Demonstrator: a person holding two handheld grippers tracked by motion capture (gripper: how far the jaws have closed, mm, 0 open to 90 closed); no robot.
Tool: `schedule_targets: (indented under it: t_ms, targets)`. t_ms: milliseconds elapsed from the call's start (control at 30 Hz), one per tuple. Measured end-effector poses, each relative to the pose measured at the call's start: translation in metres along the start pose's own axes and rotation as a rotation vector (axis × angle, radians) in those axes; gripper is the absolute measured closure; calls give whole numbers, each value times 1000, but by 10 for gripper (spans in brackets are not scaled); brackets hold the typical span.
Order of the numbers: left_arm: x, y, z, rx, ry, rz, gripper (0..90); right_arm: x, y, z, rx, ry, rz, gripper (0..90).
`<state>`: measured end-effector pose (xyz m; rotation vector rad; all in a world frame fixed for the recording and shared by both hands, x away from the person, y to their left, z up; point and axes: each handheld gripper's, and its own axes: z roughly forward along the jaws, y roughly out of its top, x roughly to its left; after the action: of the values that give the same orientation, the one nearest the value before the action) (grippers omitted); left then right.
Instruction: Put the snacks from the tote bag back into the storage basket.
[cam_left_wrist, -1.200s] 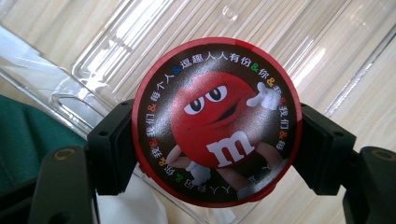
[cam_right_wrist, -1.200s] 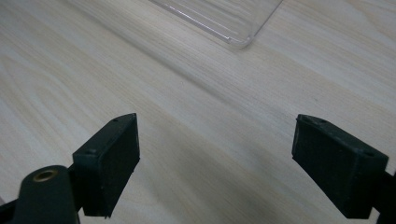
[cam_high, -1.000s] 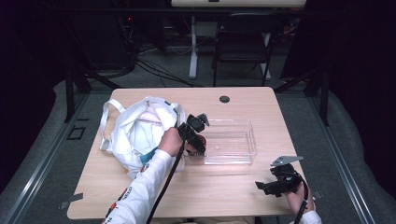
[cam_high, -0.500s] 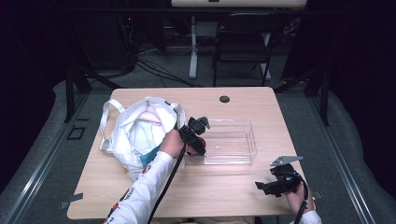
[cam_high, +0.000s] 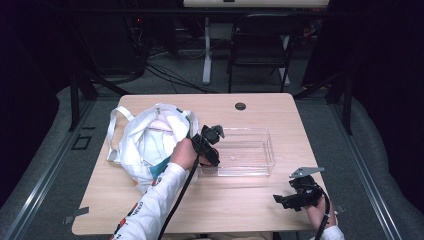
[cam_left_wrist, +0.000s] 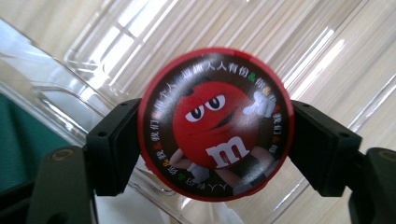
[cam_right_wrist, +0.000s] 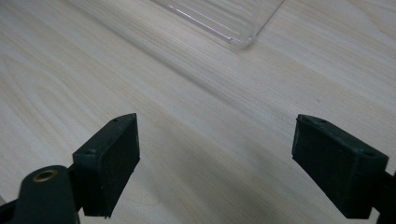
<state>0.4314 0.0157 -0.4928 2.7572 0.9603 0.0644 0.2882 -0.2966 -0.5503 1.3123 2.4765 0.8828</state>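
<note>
One right gripper (cam_high: 295, 199) sits nearest, at the table's (cam_high: 240, 215) near right corner, its hand low by the edge and its jaws spread wide over bare wood in the right gripper view, a tray corner beyond them. Farther in, one left gripper (cam_left_wrist: 212, 135) reaches from a white sleeve (cam_high: 152, 200) over the left end of the one clear tray (cam_high: 260, 150). Its jaws have just been opening a little, yet the pads flank and touch one round red tin (cam_left_wrist: 215, 123); its printed face turns to the camera, its flat axis running along the gripper, above the tray wall. One white bag (cam_high: 145, 140) lies left, touching the tray's end.
</note>
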Motion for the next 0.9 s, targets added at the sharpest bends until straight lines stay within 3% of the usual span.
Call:
schedule_targets:
  t_ms: [567,800,900]
  targets:
    - [2,-1,-62,-151,47,-1,89,0,0,-1,-2,-11,3,148]
    - [11,-18,-83,-185,70,-26,48,0,0,-1,4,-14,-2,148]
    - [19,-34,-98,-206,95,-40,40,0,0,-1,-1,-19,2,148]
